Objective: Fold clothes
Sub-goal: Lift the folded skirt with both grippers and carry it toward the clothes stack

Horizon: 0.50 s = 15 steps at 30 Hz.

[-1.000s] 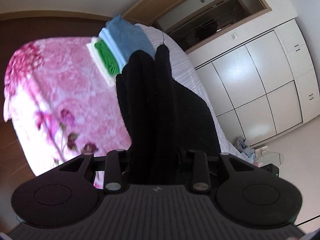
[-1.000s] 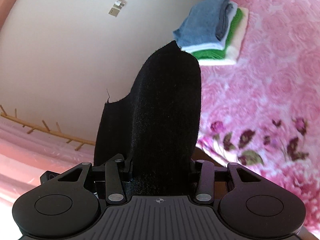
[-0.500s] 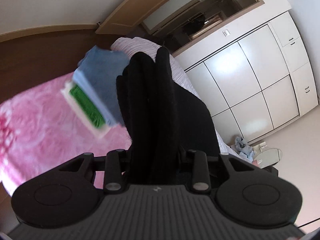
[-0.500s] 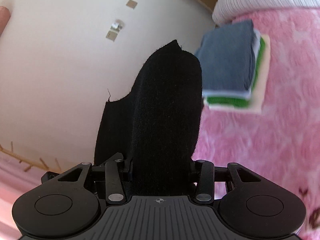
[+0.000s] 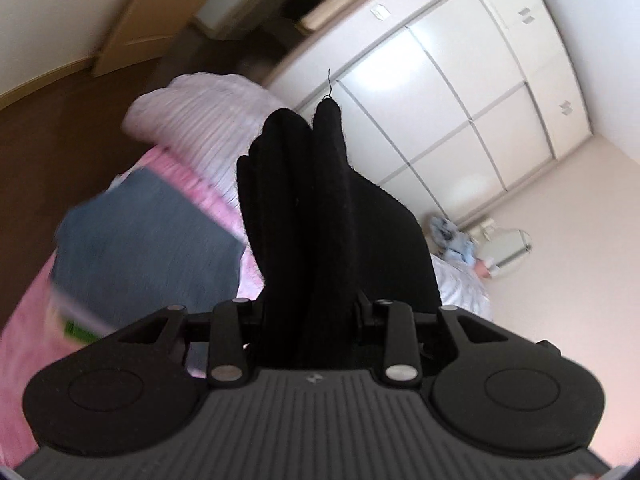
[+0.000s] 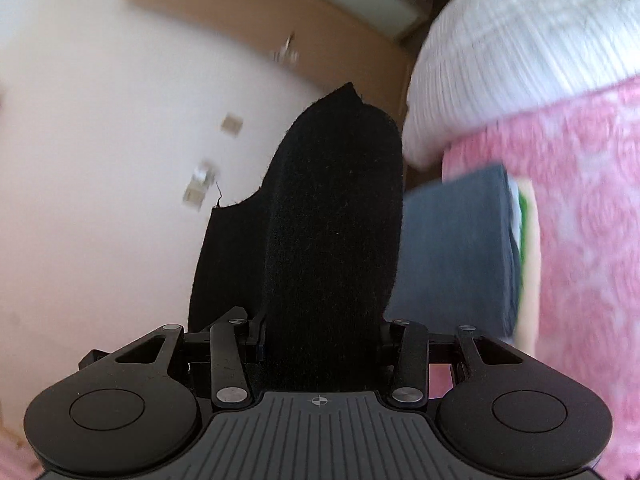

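Nearest to us in the left wrist view, our left gripper (image 5: 308,312) is clamped on a bunched, folded black knitted garment (image 5: 316,208), whose thick folds rise up the middle of the picture from between the jaws. In the right wrist view our right gripper (image 6: 324,328) is clamped on another part of the same black cloth (image 6: 320,232), which stands up as a broad rounded flap with a frayed notch on its left edge.

Just beyond the cloth lies a stack of folded towels, dark blue on top with green and cream layers under it (image 6: 464,256), resting on a pink rose-patterned bedspread (image 6: 580,264). In the left wrist view the stack (image 5: 144,244) sits left of the black cloth, blurred. Its near edge is just beside our right gripper. Farther off a white ribbed pillow (image 5: 208,112) lies at the head of the bed.

To the right in the left wrist view, open pale floor (image 5: 560,248) runs to a white panelled wardrobe (image 5: 460,92); a small bluish heap of cloth (image 5: 452,236) lies at its foot.

Compared with a second ago, the stack fills far more of both views and stands much closer, the pillow has come into sight in the right wrist view, and both grips on the black cloth are unchanged.
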Each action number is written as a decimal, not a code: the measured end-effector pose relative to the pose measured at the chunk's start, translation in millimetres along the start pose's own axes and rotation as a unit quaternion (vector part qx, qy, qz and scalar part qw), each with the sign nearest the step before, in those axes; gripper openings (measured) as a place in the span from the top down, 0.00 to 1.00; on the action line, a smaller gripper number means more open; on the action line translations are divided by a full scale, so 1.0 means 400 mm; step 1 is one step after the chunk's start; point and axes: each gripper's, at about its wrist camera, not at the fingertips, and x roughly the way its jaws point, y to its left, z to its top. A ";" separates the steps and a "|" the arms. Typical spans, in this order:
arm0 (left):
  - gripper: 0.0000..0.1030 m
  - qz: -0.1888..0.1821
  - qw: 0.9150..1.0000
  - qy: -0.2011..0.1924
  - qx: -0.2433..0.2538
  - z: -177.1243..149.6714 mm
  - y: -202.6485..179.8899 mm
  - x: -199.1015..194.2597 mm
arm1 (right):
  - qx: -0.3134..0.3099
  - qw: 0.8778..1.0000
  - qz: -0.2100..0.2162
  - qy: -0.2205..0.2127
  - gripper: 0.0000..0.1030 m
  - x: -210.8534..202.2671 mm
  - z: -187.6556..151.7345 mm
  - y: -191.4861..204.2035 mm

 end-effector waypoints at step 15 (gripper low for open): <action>0.71 -0.041 0.996 0.072 0.017 0.251 0.253 0.187 | 0.026 0.995 -0.064 -0.068 0.57 0.280 0.091 -0.038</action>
